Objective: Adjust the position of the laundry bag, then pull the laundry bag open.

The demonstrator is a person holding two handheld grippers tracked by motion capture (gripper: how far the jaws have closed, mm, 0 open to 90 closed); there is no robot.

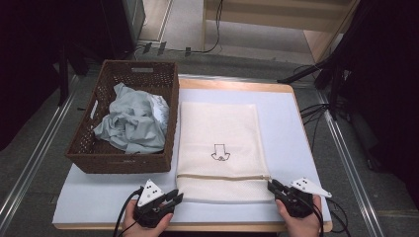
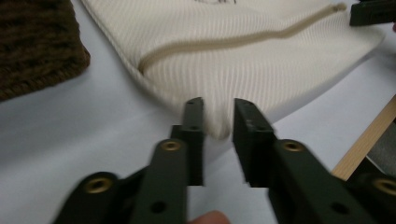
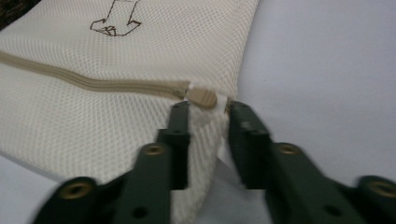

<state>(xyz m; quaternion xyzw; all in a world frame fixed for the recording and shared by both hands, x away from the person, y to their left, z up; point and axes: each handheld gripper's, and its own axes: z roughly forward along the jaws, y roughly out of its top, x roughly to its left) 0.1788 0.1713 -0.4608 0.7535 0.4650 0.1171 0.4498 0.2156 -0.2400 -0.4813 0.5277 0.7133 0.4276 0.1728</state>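
I spread both grippers' jaws, left gripper (image 2: 217, 116) and right gripper (image 3: 208, 121), loose around the mesh bag's (image 1: 217, 143) near corners, leaving it flat.

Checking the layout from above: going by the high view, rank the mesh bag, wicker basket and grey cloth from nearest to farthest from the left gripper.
1. Mesh bag, just right of the left gripper.
2. Wicker basket, up and left.
3. Grey cloth, inside the basket, farther back.

the left gripper (image 1: 174, 196) is held low at the near left corner of the mesh bag (image 1: 217, 148), jaws parted with that corner between them. the right gripper (image 1: 274, 187) is held at the bag's near right corner, jaws likewise parted astride the edge by the zipper end.
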